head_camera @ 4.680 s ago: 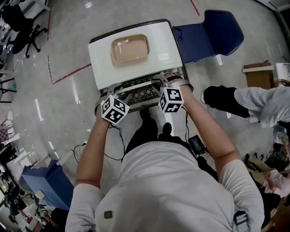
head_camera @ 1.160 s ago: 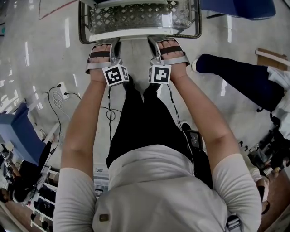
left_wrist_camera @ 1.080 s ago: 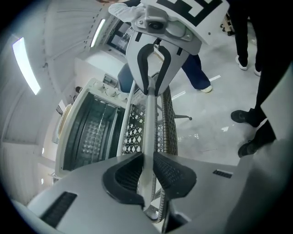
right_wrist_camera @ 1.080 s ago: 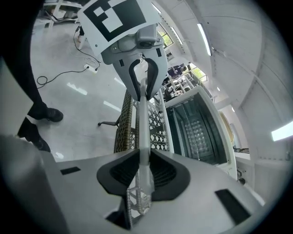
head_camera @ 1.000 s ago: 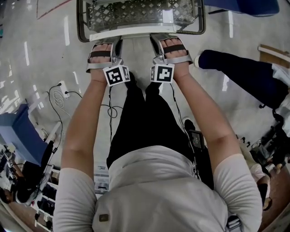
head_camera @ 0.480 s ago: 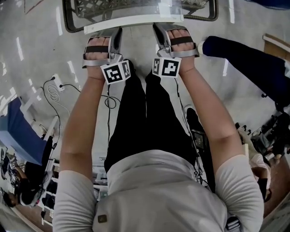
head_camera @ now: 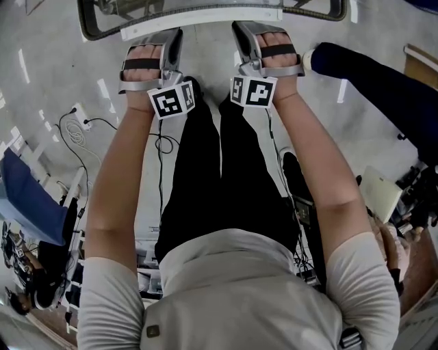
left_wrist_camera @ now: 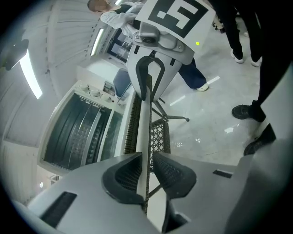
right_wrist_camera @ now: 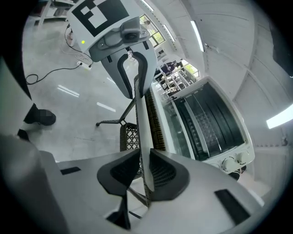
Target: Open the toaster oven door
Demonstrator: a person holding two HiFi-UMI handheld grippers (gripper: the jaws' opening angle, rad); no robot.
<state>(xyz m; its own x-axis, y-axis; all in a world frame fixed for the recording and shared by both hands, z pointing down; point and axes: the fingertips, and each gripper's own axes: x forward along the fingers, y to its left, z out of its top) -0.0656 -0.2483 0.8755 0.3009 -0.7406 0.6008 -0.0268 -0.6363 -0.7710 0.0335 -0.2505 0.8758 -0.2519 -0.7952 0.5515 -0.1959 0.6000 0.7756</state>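
White door handle (head_camera: 205, 14) lies across 12 o'clock, edging the lowered toaster oven door (head_camera: 87, 22). Bystander's dark leg (head_camera: 369, 68) at 2 o'clock, floor cable (head_camera: 75, 130) at 9. Forearms straight, parallel. Left tool (left_wrist_camera: 145, 171) pinches the handle. Right tool (right_wrist_camera: 144, 171) jaws closing, handle between them. Handle ends run outward past both tools.
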